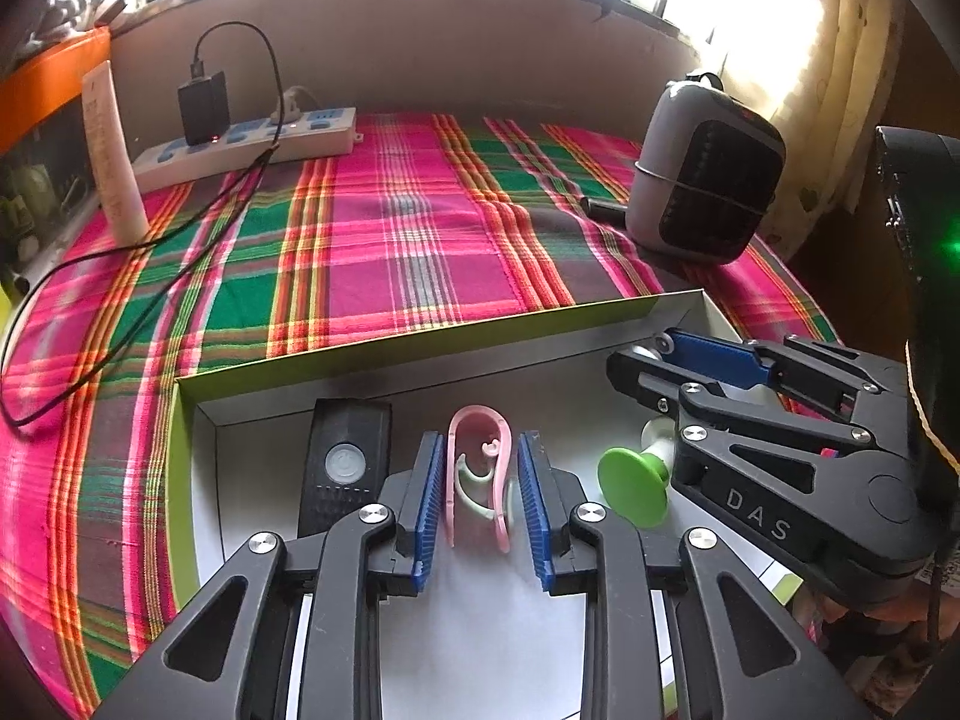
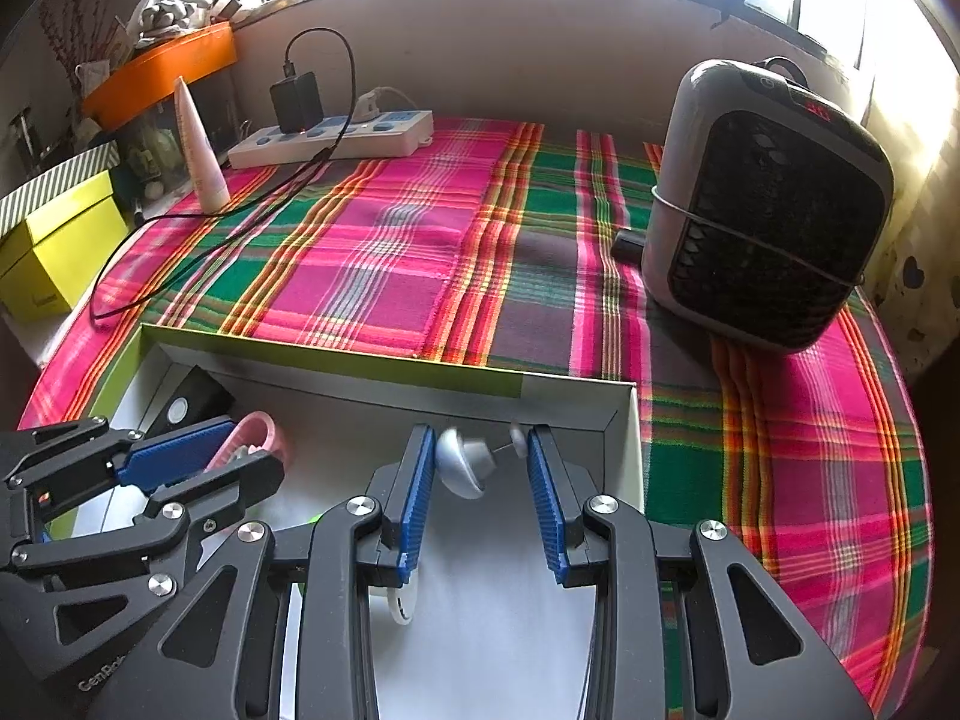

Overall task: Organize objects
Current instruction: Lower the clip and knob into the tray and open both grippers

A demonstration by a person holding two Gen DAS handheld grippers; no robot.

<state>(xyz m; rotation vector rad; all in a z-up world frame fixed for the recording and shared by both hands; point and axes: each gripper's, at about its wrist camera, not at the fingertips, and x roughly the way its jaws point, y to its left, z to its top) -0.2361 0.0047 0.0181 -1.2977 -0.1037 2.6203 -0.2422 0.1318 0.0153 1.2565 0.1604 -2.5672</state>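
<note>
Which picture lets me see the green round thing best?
The left wrist view. The green round thing shows whole there, lying in the white box beside the pink clip. In the right wrist view only a tiny green sliver peeks out behind the gripper arms, too small to make out.

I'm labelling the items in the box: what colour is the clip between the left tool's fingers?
Pink clip, with a pale inner piece; clearest in the left wrist view.
</note>
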